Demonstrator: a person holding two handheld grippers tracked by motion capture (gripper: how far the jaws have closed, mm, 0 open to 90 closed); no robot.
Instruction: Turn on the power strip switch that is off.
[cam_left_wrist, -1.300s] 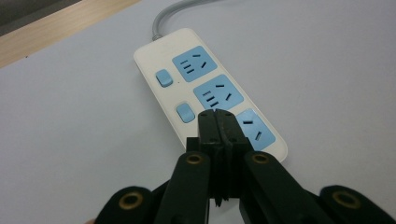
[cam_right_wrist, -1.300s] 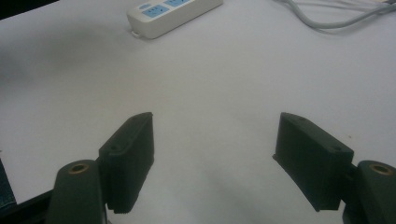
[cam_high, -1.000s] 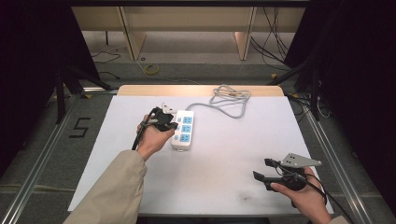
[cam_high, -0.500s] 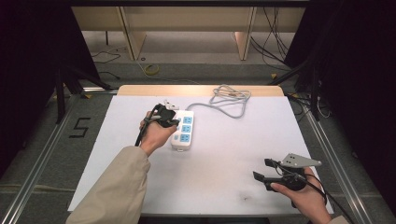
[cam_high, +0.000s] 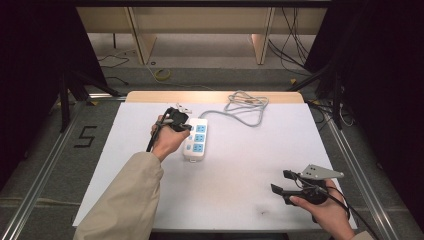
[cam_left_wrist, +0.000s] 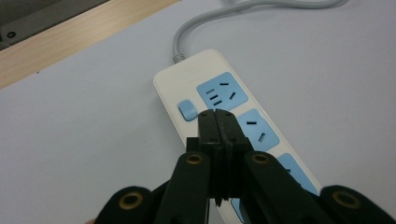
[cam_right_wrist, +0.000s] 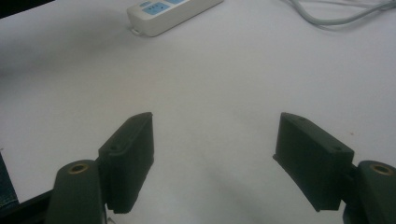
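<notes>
White table (cam_high: 240, 190), wooden strip along its far edge. A white power strip (cam_high: 195, 139) with blue sockets lies left of centre, long axis running away from the person; its grey cable (cam_high: 246, 106) leaves the far end and loops loosely toward the far edge.

Left gripper (cam_high: 186, 125): held at the strip's far end, on its left side. In the left gripper view the jaws are pressed together with nothing between them, tips (cam_left_wrist: 217, 115) over the strip's top face (cam_left_wrist: 224, 116), just beside the small blue switch (cam_left_wrist: 187, 109) and between the first and second sockets. Whether the tips touch the plastic cannot be told.

Right gripper (cam_high: 284, 183): near the table's near right corner, well apart from the strip, grey three-cornered plate on top. In the right gripper view (cam_right_wrist: 215, 158) the jaws stand wide apart, holding nothing, bare white tabletop (cam_right_wrist: 215, 93) between them; the strip's near end (cam_right_wrist: 168, 11) shows far off at top.
</notes>
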